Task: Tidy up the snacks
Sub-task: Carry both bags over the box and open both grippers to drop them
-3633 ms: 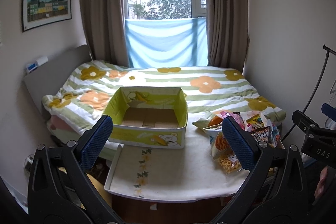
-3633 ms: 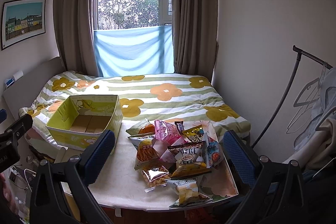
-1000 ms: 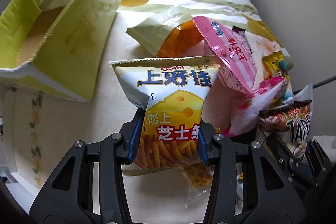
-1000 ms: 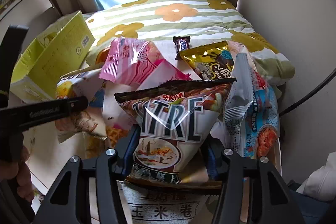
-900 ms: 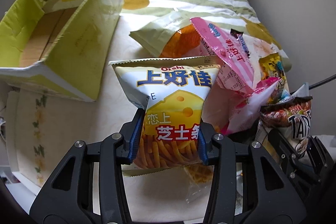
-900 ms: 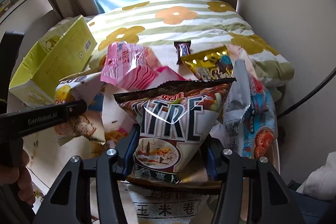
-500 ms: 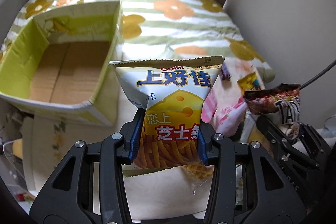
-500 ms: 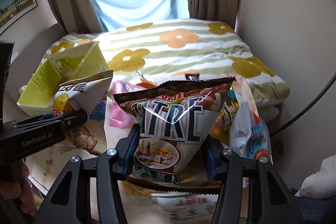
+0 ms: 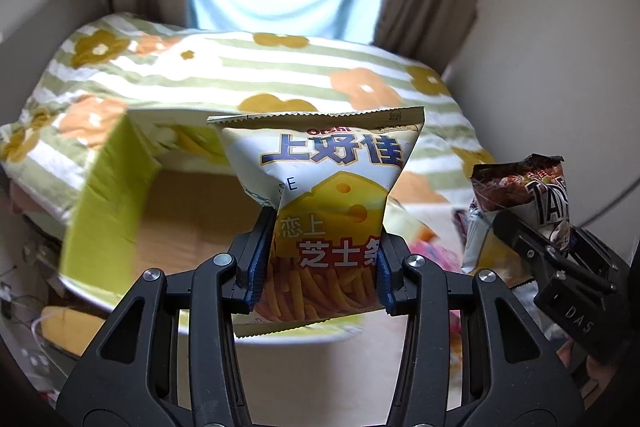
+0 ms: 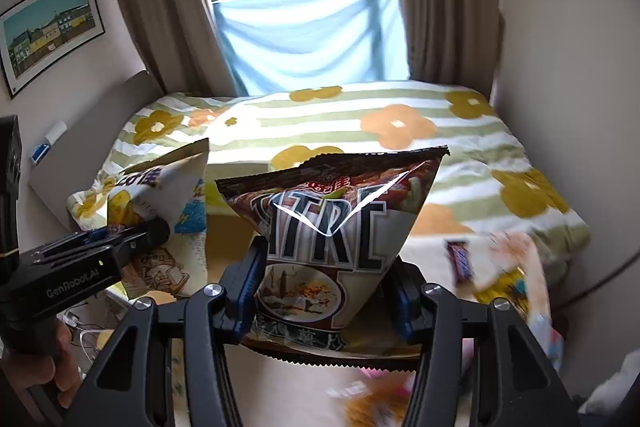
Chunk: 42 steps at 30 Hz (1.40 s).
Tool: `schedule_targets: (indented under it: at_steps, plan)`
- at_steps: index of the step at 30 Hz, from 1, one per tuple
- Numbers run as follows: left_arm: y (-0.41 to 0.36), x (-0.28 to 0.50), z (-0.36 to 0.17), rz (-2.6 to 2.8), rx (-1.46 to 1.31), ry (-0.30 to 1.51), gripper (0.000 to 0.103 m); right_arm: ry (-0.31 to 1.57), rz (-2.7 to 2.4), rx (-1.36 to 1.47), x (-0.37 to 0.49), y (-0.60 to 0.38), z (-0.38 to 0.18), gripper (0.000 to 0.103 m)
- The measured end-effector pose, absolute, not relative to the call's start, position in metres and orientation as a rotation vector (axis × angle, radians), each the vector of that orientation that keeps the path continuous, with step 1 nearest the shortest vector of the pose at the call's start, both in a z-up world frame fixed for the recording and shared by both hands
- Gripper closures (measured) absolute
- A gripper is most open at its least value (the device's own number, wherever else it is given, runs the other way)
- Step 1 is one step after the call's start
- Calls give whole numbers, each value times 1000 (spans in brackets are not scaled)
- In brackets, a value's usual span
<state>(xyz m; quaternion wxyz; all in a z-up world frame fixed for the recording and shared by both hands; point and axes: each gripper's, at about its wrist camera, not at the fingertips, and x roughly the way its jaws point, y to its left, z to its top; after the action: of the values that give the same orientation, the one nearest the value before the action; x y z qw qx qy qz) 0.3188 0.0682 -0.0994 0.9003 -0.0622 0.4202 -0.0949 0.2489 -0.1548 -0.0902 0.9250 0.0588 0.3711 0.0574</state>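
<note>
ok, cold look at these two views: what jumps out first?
Two held snack bags fill the frames: the left gripper is clamped on the white-and-yellow cheese stick bag, centre of its own view. The right gripper is clamped on the dark brown chip bag. Behind them sits the open yellow-green box, at left before the flowered bedspread.

Floral duvet (image 10: 400,131), framed picture (image 10: 48,31)

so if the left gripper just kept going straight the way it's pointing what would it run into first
Probably the open yellow-green cardboard box. The left gripper, shut on the Oishi cheese sticks bag, points toward its interior and far wall; depth is unclear, so it might pass over to the floral bedspread.
</note>
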Motion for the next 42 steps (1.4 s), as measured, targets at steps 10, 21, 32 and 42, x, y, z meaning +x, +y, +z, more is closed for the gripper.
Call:
schedule_targets:
  at_steps: [10, 21, 32, 42]
  plan:
    - [171, 397, -137, -116, -116, 943, 63, 829, 189, 87, 325, -53, -111, 54]
    - [198, 453, -199, -163, -35, 1053, 61, 941, 156, 114, 365, -6, -150, 53]
    - [214, 431, -191, -104, -61, 1025, 0, 984, 154, 130, 373, -7, -160, 53]
    - [231, 396, -183, -61, -101, 1017, 1, 1012, 175, 7, 392, 17, -171, 13]
